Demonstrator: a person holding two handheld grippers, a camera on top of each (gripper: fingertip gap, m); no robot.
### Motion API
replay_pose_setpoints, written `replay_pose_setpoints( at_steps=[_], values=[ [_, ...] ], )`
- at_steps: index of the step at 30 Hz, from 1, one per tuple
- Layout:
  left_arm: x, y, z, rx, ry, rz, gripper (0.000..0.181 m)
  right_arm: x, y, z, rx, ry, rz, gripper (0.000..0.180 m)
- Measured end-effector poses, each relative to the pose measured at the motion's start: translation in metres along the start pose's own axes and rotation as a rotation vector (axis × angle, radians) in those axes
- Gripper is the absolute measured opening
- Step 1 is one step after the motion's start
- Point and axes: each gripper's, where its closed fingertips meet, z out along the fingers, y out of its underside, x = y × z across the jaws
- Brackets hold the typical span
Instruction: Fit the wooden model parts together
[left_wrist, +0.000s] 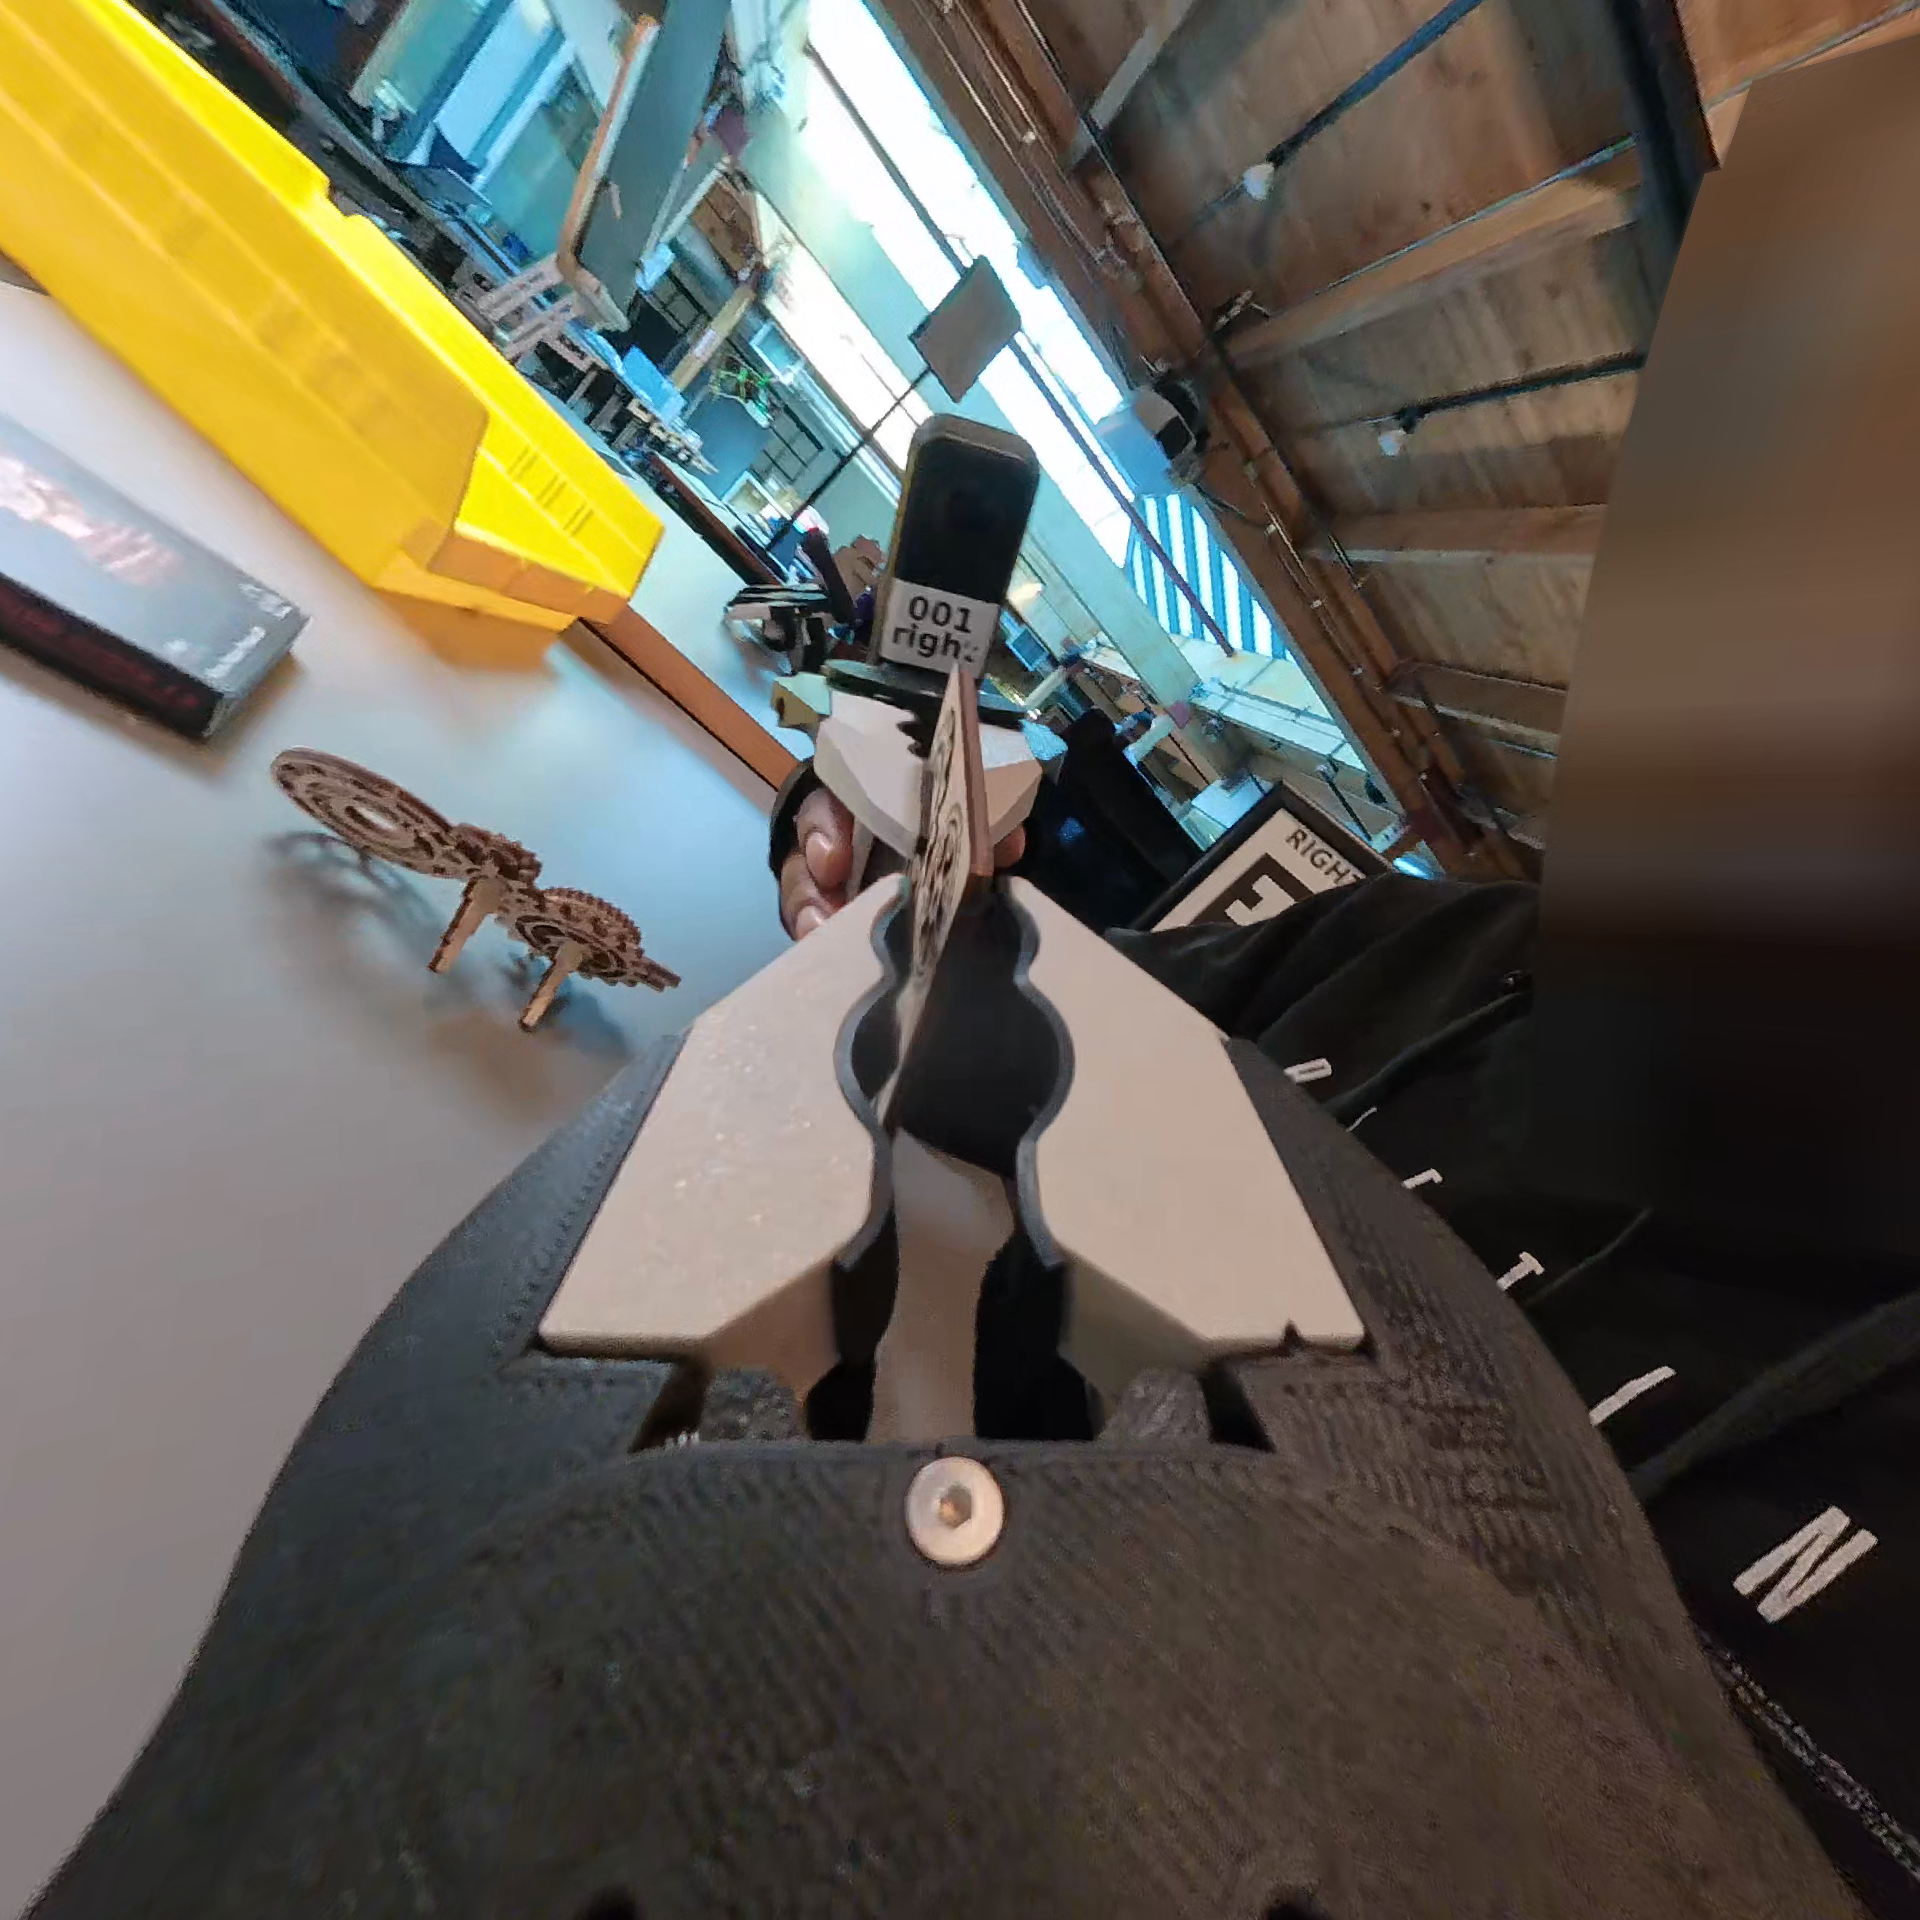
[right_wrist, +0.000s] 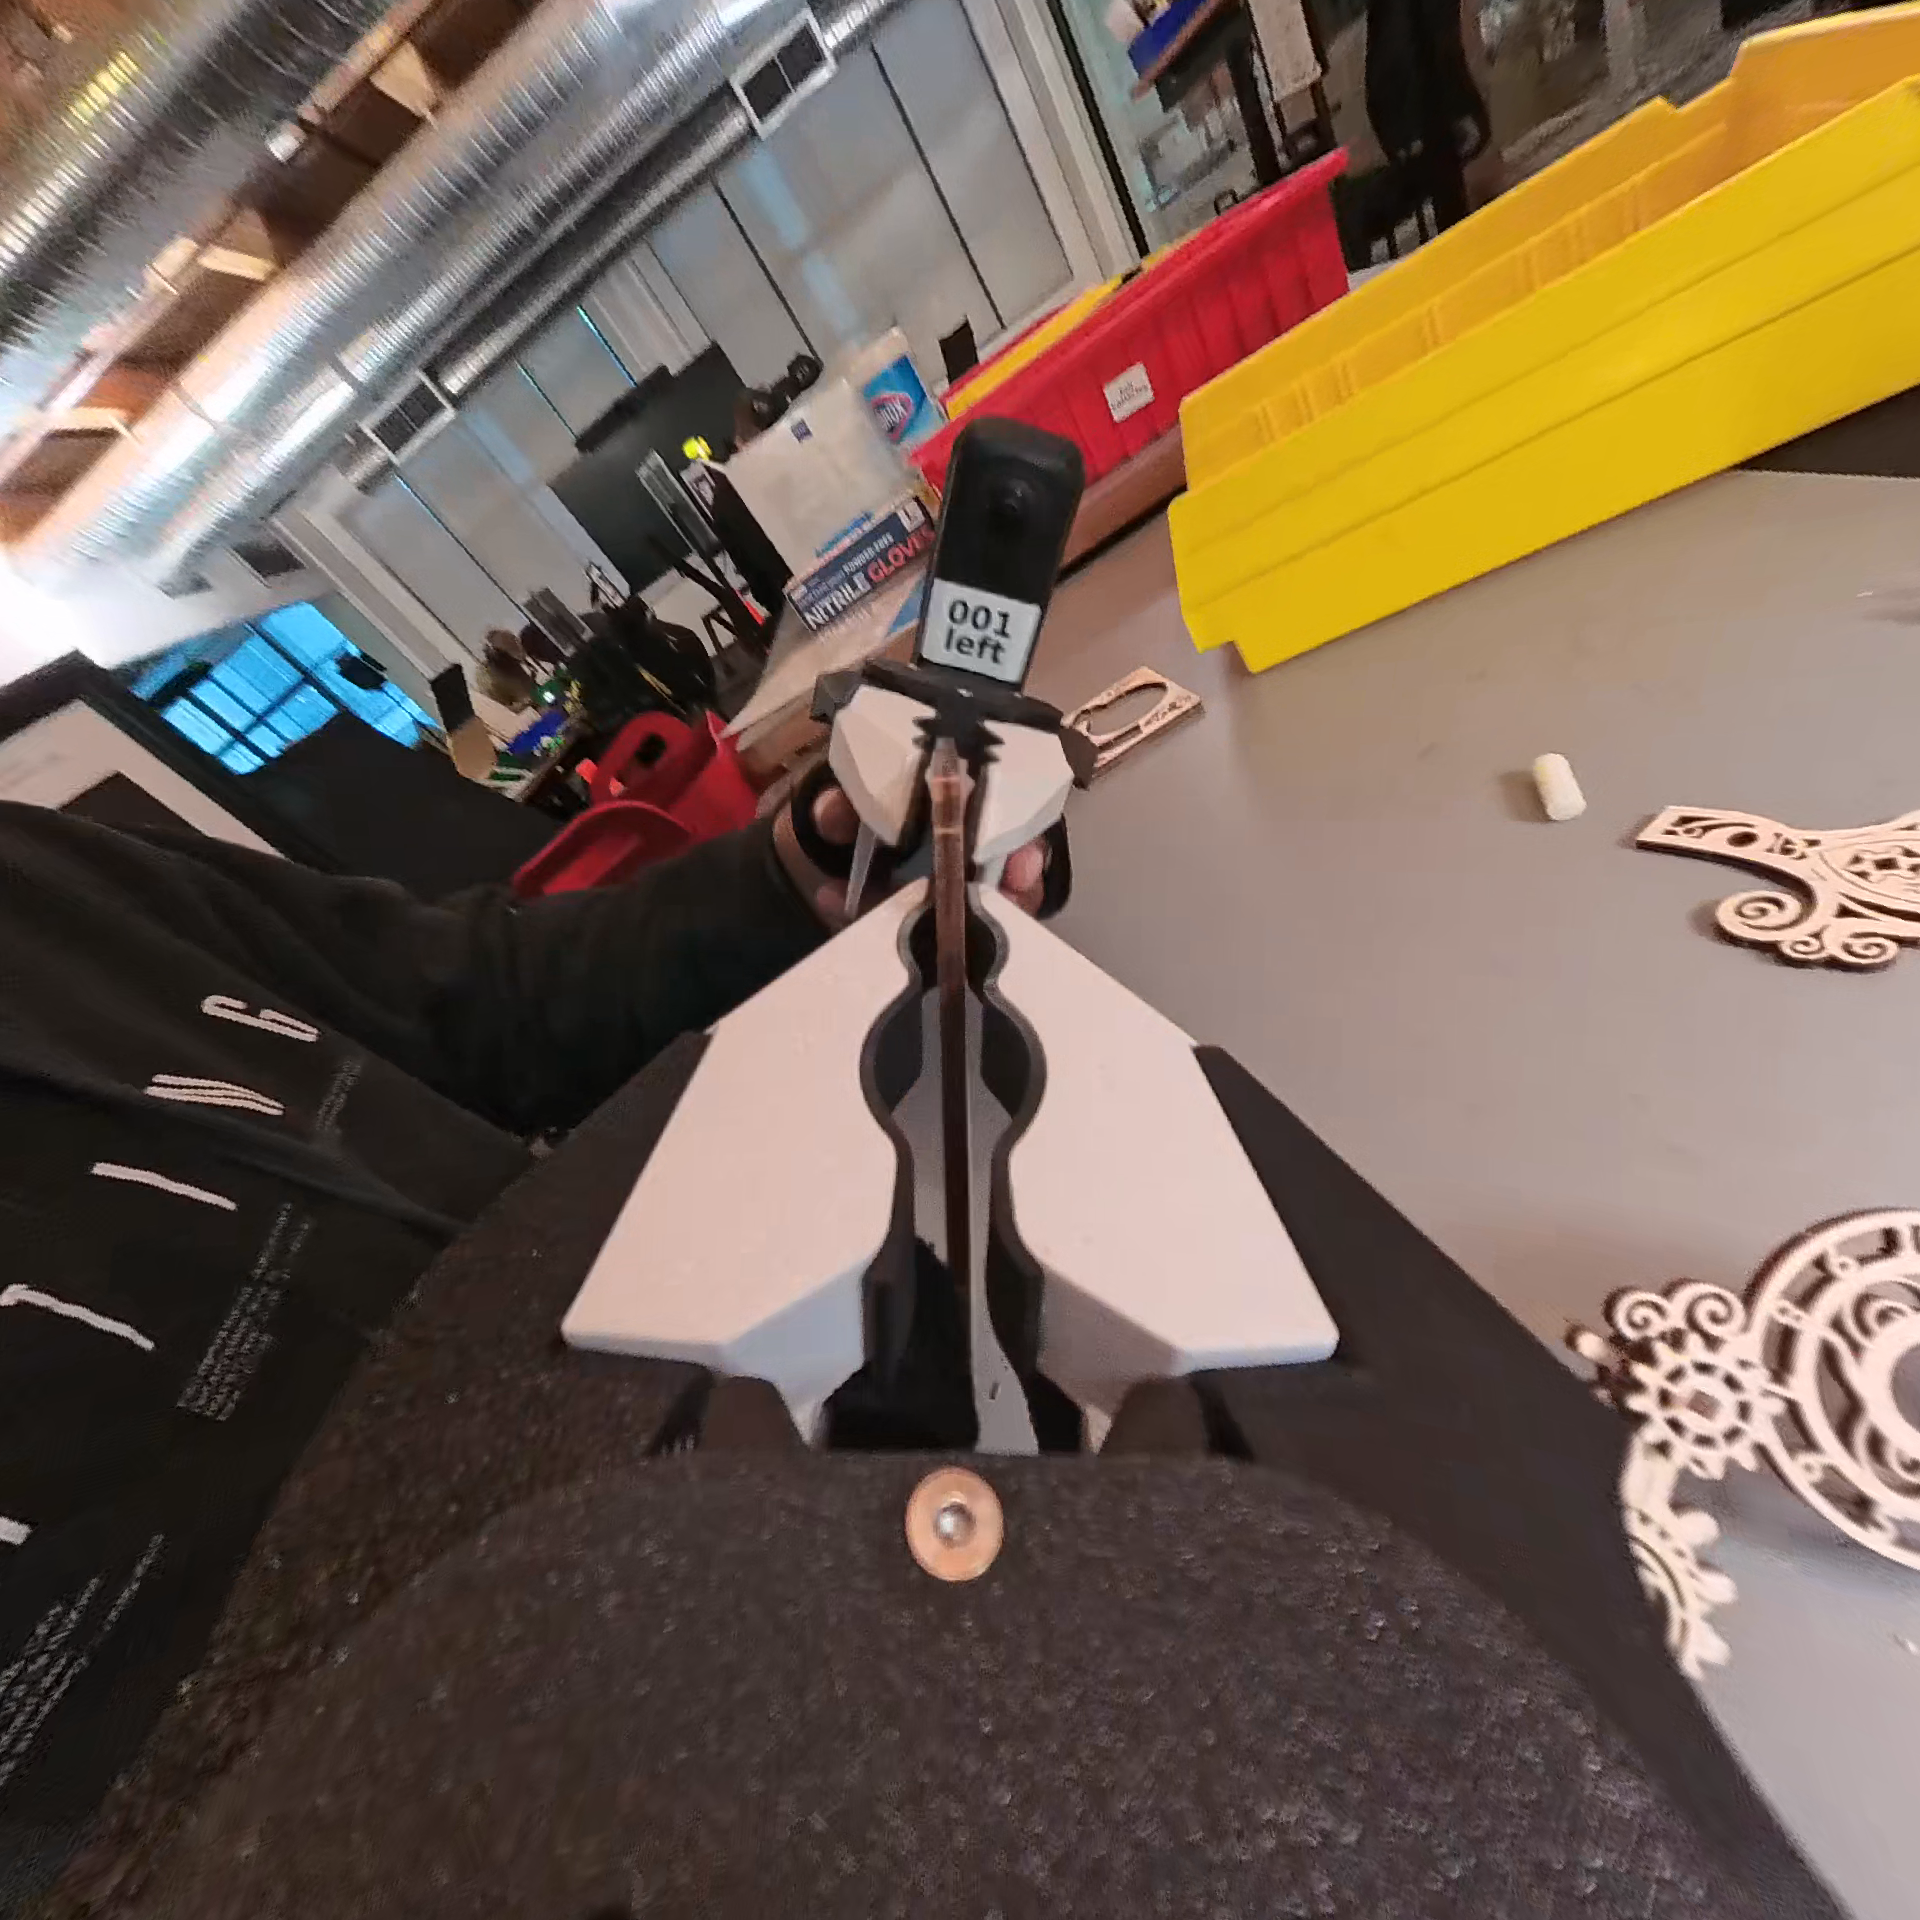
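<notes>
A thin wooden fretwork panel (left_wrist: 943, 831) is held in the air between my two grippers, which face each other. My left gripper (left_wrist: 951, 896) is shut on its near edge. My right gripper (left_wrist: 932, 774) grips it from the far side. In the right wrist view the panel (right_wrist: 951, 997) shows edge-on, running between the fingers of my right gripper (right_wrist: 951, 909) to the left gripper (right_wrist: 954, 790). A wooden gear assembly (left_wrist: 468, 883) on small legs stands on the grey table (left_wrist: 208, 1195). Loose ornate wooden parts (right_wrist: 1818, 894) (right_wrist: 1787, 1392) lie on the table at the right.
Stacked yellow bins (left_wrist: 260, 312) (right_wrist: 1558, 416) stand at the table's far side, with a red bin (right_wrist: 1174, 312) beyond. A black box (left_wrist: 114, 582) lies at the left. A flat wooden frame (right_wrist: 1132, 717) and a small white cylinder (right_wrist: 1558, 784) lie on the table. A dark sleeve (right_wrist: 468, 966) is close. The grippers are tip to tip, or close to it. Left tips and right tips are each some 20 centimetres from the small white cylinder (right_wrist: 1558, 784).
</notes>
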Motion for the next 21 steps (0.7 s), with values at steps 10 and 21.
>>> replay_pose_setpoints(
  at_steps=[10, 21],
  values=[
    [-0.008, 0.011, 0.015, -0.095, -0.133, 0.170, 0.002, 0.016, 0.003, -0.004, 0.028, 0.025, 0.026, 0.000],
    [-0.026, 0.011, 0.001, -0.081, -0.164, -0.009, 0.002, 0.037, 0.022, 0.006, -0.117, 0.219, -0.027, 0.001]
  ],
)
